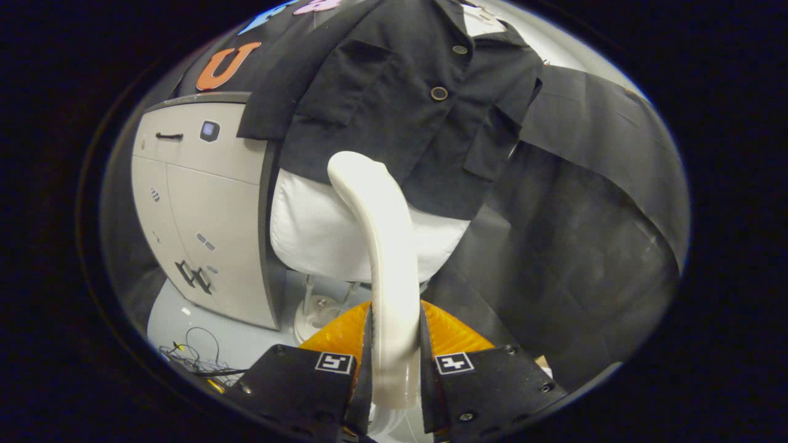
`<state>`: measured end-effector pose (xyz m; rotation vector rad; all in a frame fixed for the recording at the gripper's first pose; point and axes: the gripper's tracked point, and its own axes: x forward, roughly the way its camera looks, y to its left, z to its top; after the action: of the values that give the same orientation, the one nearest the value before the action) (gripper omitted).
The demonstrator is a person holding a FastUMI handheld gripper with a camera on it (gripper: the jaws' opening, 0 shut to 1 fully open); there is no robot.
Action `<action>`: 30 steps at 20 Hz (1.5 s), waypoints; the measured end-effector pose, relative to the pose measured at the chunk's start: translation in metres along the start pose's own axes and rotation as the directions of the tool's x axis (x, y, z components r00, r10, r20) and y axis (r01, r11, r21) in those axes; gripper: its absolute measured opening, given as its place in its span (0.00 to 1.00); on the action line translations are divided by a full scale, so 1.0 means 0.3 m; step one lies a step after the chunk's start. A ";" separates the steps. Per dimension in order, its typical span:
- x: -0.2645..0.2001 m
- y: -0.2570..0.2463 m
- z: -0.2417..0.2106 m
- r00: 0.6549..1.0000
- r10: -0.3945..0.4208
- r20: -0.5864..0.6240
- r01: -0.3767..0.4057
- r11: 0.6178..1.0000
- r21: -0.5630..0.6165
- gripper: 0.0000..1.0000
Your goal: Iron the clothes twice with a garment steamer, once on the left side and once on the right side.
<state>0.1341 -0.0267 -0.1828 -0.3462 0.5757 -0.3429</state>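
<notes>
Your gripper (pixel 394 344) clamped on curved white garment steamer handle (pixel 385 246), both fingers pressing its sides. Steamer head meets lower hem of black buttoned short-sleeve shirt (pixel 406 104) on white mannequin torso (pixel 314 234). Stroke likely starting; next, glide up along one side.

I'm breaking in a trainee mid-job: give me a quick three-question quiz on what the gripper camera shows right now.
1. True or false: the gripper is shut on the steamer handle.
2. What does the black shirt hang on? A) a white mannequin torso B) a chair C) a wall hook
3. Fill in: beside the torso stands a grey ____.

Key: 1 true, both fingers press on the handle; 2 A; 3 cabinet.
</notes>
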 end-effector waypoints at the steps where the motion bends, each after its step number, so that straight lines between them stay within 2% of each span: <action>1: -0.014 -0.027 0.010 1.000 0.000 0.007 0.000 1.000 0.017 0.35; 5: -0.061 -0.164 0.106 0.996 -0.032 0.079 0.025 0.995 0.094 0.35; 11: -0.093 -0.450 0.327 0.974 -0.135 0.181 0.089 0.967 0.240 0.35; 16: -0.154 -0.675 0.561 0.927 -0.219 0.306 0.105 0.932 0.348 0.35; 19: -0.175 -0.782 0.729 0.880 -0.271 0.390 0.120 0.922 0.368 0.35; 25: -0.197 -0.901 1.041 0.795 -0.344 0.500 0.140 0.906 0.400 0.35; 30: -0.165 -0.931 1.215 0.749 -0.366 0.552 0.153 0.906 0.394 0.35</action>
<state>0.2459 -0.1741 0.2406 -0.1972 -0.1927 -0.5616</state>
